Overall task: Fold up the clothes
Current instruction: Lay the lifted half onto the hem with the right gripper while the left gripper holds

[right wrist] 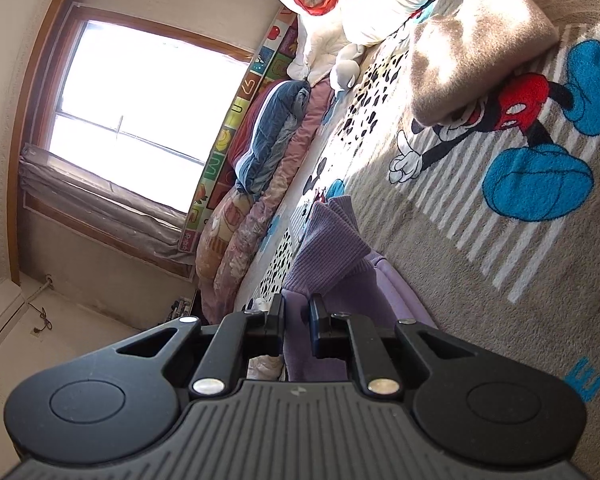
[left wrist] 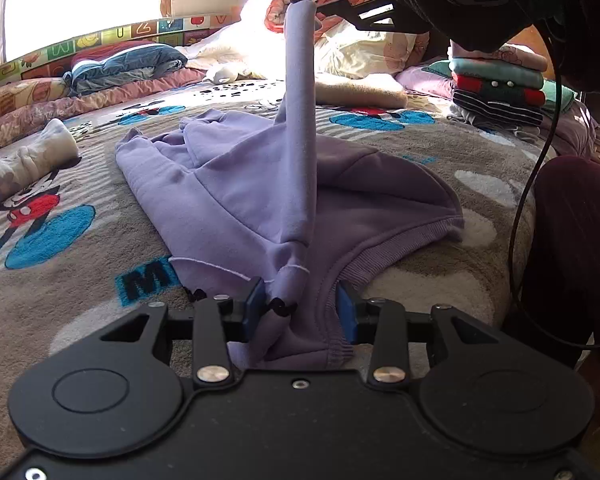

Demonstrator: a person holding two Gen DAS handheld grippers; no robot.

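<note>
Bunched lilac fleece fills the left gripper (left wrist: 302,312), clamped partway shut on the sweatshirt (left wrist: 260,184) lying on the bed (left wrist: 80,280). Above the sweatshirt, the right gripper (right wrist: 296,320) pinches its sleeve (left wrist: 300,100) by the cuff (right wrist: 332,240). Soft, floppy, fairly thick; ribbed edges probably grip best.

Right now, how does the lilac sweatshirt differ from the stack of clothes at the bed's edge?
The lilac sweatshirt lies spread and unfolded on the cartoon blanket, while the stack of clothes is folded flat. One sleeve is lifted upright; nothing rises from the stack. The sweatshirt is one colour; the stack mixes several. Both rest on the bed.
</note>
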